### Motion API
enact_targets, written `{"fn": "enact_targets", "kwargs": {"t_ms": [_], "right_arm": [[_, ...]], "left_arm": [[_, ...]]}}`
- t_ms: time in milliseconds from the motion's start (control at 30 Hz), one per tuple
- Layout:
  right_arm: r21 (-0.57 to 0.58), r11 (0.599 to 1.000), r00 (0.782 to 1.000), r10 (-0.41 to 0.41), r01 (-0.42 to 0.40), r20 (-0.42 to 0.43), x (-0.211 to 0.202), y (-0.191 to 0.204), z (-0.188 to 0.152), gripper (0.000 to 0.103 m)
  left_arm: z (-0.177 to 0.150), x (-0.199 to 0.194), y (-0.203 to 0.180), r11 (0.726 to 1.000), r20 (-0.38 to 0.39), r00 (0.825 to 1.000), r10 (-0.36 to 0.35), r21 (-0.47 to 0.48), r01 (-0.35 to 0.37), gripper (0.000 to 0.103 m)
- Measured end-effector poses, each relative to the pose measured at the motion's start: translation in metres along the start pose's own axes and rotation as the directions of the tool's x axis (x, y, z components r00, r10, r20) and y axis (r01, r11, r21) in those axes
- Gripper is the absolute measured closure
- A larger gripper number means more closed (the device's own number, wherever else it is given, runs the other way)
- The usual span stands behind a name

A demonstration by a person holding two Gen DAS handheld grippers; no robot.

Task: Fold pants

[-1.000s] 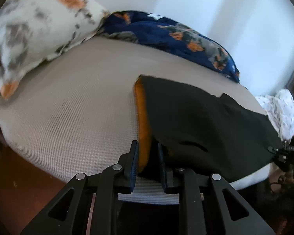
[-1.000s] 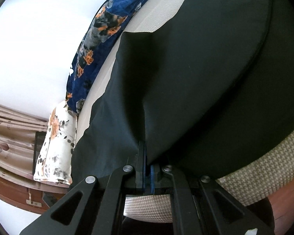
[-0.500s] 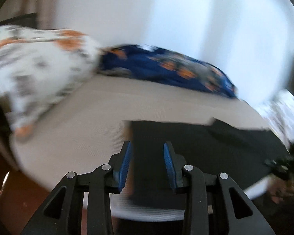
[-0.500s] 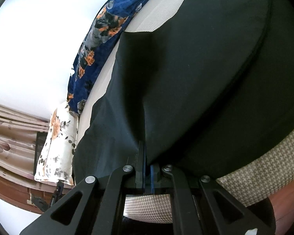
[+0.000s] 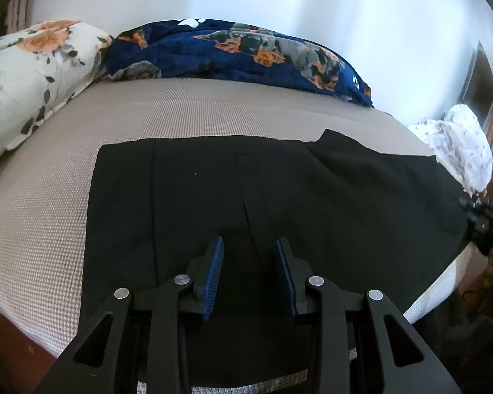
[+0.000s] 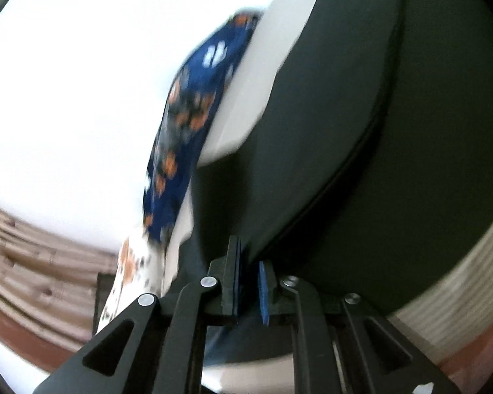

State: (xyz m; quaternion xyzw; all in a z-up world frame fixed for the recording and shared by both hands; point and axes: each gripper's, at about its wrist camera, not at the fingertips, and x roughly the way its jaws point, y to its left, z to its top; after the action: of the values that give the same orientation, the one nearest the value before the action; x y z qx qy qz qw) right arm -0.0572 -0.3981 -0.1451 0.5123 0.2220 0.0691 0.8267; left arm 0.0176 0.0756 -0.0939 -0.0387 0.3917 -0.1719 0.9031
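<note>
The bed (image 5: 187, 108) carries black pants (image 5: 279, 190) along its near edge, now lying flat and doubled, where a second ago an orange lining still showed at the fold by the left end. The blue blanket (image 5: 240, 52) and flowered pillow (image 5: 33, 75) sit along the far edge, apart from the cloth. The left gripper (image 5: 249, 262) has let go: its jaws stand narrowly apart above the fabric with nothing pinched. The right gripper (image 6: 249, 271), blurred, is opening its jaws at the pants' near hem; cloth sits between them, barely held. This fold looks set down; another likely follows.
</note>
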Motion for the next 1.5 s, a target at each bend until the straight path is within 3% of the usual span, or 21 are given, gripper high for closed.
{"fn": "enact_targets", "kwargs": {"t_ms": [167,300,400,500,700,833,900,1000,1367,1433,1500], "right_arm": [[0.115,0.992,0.994,0.046,-0.057,0.099,-0.008,-0.032,0.069,0.093],[0.125,0.992,0.987,-0.017,-0.003,0.157,-0.011,-0.043,0.128,0.089],[0.162,0.984,0.983,-0.094,0.067,0.161,-0.014,-0.056,0.16,0.098],[0.174,0.976,0.969,-0.164,0.132,0.185,-0.026,-0.061,0.179,0.099],[0.114,0.983,0.947,-0.173,0.147,0.271,-0.074,-0.05,0.167,0.099],[0.138,0.981,0.945,-0.168,0.133,0.282,-0.101,-0.07,0.15,0.099],[0.174,0.974,0.943,-0.189,0.145,0.273,-0.105,-0.088,0.144,0.099],[0.219,0.971,0.947,-0.155,0.094,0.282,-0.117,-0.111,0.137,0.101],[0.213,0.973,0.941,-0.154,0.091,0.3,-0.137,-0.122,0.136,0.101],[0.256,0.966,0.947,-0.118,0.04,0.297,-0.139,-0.137,0.133,0.102],[0.248,0.968,0.945,-0.119,0.042,0.304,-0.141,-0.136,0.131,0.102]], "left_arm": [[0.001,0.0,0.002,1.0,-0.011,1.0,-0.008,-0.013,0.008,0.069],[0.001,-0.001,0.001,1.0,-0.015,1.0,-0.001,-0.012,0.001,0.069],[0.002,0.0,0.002,1.0,-0.019,1.0,-0.004,-0.02,0.003,0.069],[0.002,0.0,0.001,1.0,-0.023,1.0,0.0,-0.012,0.0,0.069],[0.003,0.0,0.005,1.0,-0.04,0.999,-0.019,-0.025,0.018,0.069],[0.004,0.0,0.005,1.0,-0.049,0.999,-0.022,-0.024,0.021,0.069],[0.005,0.001,0.003,1.0,-0.055,0.998,-0.014,-0.014,0.013,0.069],[0.005,0.001,0.003,1.0,-0.06,0.998,-0.012,-0.014,0.011,0.069],[0.005,0.002,0.001,1.0,-0.058,0.998,0.001,0.014,0.0,0.069],[0.004,0.002,0.001,1.0,-0.055,0.998,0.001,0.02,0.001,0.069],[0.004,0.002,0.001,1.0,-0.054,0.999,0.001,0.023,0.0,0.069]]}}
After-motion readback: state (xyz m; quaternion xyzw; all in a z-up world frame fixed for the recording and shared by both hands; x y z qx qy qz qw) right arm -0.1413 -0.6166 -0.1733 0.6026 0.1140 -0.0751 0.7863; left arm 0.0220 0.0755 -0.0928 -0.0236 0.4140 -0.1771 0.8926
